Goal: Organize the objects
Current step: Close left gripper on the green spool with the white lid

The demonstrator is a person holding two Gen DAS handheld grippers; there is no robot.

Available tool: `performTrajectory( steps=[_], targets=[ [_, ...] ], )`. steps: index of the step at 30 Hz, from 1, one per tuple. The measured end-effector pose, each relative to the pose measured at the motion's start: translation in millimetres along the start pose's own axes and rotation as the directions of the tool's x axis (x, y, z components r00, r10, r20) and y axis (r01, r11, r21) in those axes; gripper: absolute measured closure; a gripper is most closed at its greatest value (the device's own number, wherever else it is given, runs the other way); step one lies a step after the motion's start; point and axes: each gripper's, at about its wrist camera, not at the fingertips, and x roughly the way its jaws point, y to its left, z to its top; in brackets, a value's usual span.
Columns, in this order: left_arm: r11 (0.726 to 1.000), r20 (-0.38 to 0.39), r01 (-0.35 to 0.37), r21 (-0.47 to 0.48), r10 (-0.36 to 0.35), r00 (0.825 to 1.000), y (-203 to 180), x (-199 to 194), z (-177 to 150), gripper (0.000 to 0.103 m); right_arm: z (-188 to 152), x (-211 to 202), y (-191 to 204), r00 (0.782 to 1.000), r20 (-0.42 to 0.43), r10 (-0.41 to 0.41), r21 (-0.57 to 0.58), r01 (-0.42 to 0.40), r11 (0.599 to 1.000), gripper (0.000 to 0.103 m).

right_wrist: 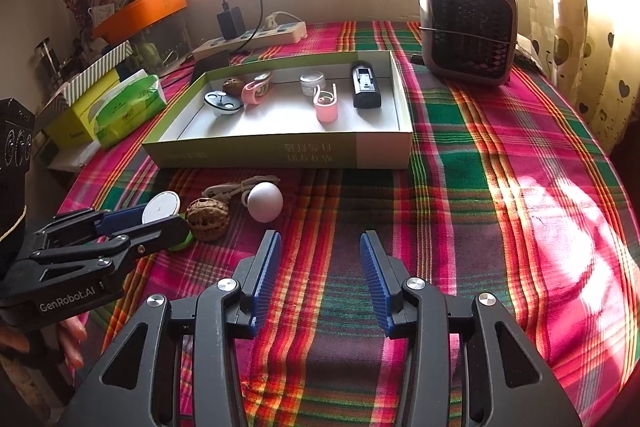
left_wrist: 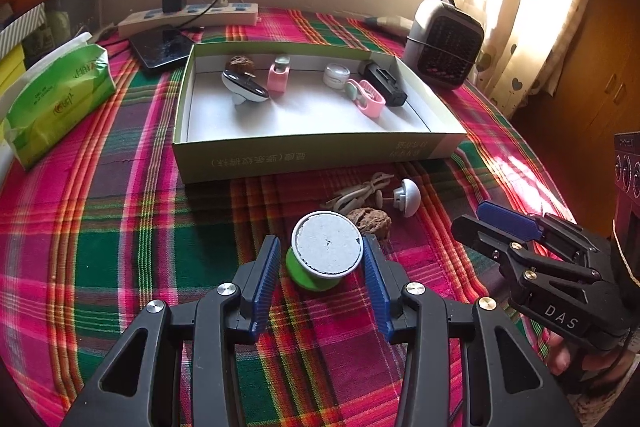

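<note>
A green spool with a white top [left_wrist: 326,250] stands on the plaid cloth between the fingers of my left gripper [left_wrist: 320,259], which is open around it; the right finger is close to its rim. It also shows in the right wrist view [right_wrist: 162,207]. Beside it lie a walnut [left_wrist: 368,222], a white dome-shaped object [left_wrist: 408,197] and a beige cord [left_wrist: 360,191]. An open shallow box [left_wrist: 304,155] behind them holds several small items. My right gripper [right_wrist: 320,247] is open and empty over bare cloth, to the right of the walnut [right_wrist: 208,219].
A small grey heater [right_wrist: 468,27] stands at the back right. A power strip with a charger [left_wrist: 192,13] and a phone [left_wrist: 164,47] lie behind the box. A green tissue pack [left_wrist: 56,99] lies left of the box.
</note>
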Motion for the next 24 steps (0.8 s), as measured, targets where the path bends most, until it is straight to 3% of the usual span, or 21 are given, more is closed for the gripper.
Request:
performTrajectory(
  steps=[24],
  targets=[
    [0.995,0.037,-0.094,-0.033,0.095,0.995,28,-4,0,0.072,0,0,26,1.000,-0.012,0.026,-0.046,-0.027,0.999,0.060]
  ],
)
